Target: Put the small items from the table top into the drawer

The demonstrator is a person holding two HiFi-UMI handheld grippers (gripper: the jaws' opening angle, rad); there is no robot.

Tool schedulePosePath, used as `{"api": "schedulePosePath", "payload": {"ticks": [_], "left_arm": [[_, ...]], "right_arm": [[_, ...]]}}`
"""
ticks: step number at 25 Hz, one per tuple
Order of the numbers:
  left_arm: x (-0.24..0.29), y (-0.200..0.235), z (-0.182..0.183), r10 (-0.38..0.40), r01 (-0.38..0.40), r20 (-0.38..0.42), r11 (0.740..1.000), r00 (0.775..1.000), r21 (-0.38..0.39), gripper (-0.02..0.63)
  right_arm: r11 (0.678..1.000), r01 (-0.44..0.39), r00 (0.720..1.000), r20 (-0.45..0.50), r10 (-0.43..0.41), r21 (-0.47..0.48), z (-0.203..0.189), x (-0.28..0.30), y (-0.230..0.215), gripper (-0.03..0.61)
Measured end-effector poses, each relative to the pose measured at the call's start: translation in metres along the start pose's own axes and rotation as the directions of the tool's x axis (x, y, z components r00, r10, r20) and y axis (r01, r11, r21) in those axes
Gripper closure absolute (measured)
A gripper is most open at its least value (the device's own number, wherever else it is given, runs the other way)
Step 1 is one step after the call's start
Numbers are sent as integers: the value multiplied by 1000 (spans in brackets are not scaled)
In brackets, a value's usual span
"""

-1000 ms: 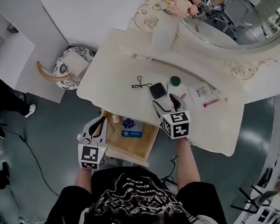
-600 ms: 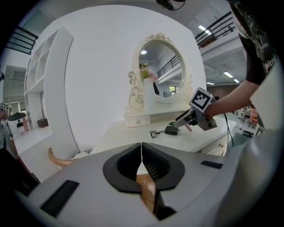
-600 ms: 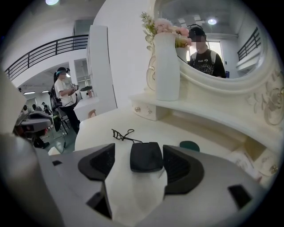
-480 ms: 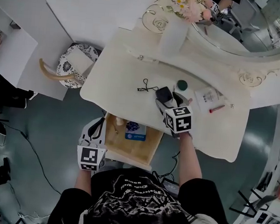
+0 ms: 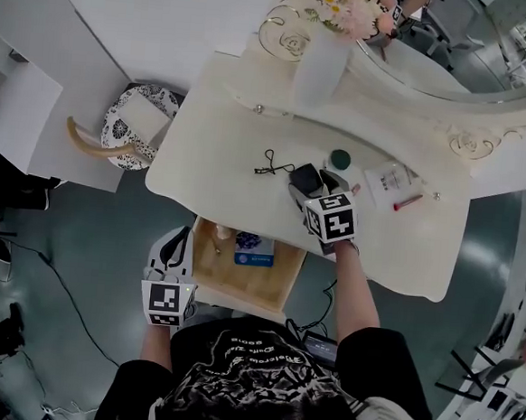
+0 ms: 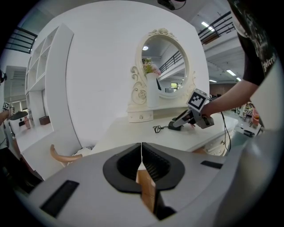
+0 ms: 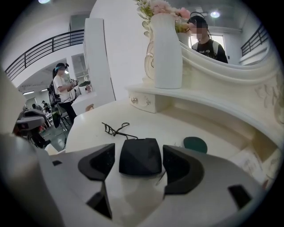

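The black case [image 7: 140, 155], lying flat on the table top [image 5: 208, 159], is framed btwn the jaws of the right gripper [image 7: 139, 166]. The jaws are spread wide, one pad on either side of the case w/ a gap left on both sides, so nothing is gripped yet. The step in hand is judged to be the pick-up of this case: approach prob. done, closing not begun. Close by the right pad a thin stick-like item [image 7: 160, 178] is seen, too blurred to be named. Ahead & left of the jaws a black wire tool [image 7: 116, 129] is laid, and ahead & right a green round lid [image 7: 195, 144]. Further right, a white card [image 5: 390, 180] & a red pen-like item [image 5: 407, 202] are left on the top. The left gripper [image 6: 141, 160] is closed tight w/ nothing held, and is positioned by the left edge of the open drawer [image 5: 239, 289], where a blue item [image 5: 249, 244] is already lodged. Next move, as judged: the jaws are to be closed squarely on the case's sides, w/ care that the thin item isn't pinched too. The case is then to be lifted & carried to the drawer, behind & left of the right gripper.
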State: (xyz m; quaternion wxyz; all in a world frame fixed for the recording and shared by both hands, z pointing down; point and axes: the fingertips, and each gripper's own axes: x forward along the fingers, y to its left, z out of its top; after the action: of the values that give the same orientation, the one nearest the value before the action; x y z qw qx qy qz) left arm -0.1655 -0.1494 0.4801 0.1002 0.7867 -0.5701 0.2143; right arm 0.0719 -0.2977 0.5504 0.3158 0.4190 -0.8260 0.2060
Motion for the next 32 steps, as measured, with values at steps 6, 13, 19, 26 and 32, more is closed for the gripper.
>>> {"api": "schedulePosePath", "payload": {"ticks": [6,13,19,26,32], "left_arm": [[1,-1,-7,-2,2,-16,1000,1000,-8,595],[0,5,-5,14,-14,-15,1000,1000,-20,595],[0,4,-4,6,-6,-11,1000,1000,-18,595],[-3,5,-8,11,-12,-18,1000,1000,-14,595],[-10,9,-8,21,-22,-13,999,1000,-29,595]], "right_arm": [[1000,-7,999,-32,8,18,-2,8,-4,253],[1000,4,996,-92,-2,16,-11,17,-6,249],[1000,8,994,-107,-8,-4,-12,18,-8,247],[1000,27,991,-130,-28,-14,-12,18,-9,247],[998,53,994,-96,-52,13,-11,18,-10,247]]}}
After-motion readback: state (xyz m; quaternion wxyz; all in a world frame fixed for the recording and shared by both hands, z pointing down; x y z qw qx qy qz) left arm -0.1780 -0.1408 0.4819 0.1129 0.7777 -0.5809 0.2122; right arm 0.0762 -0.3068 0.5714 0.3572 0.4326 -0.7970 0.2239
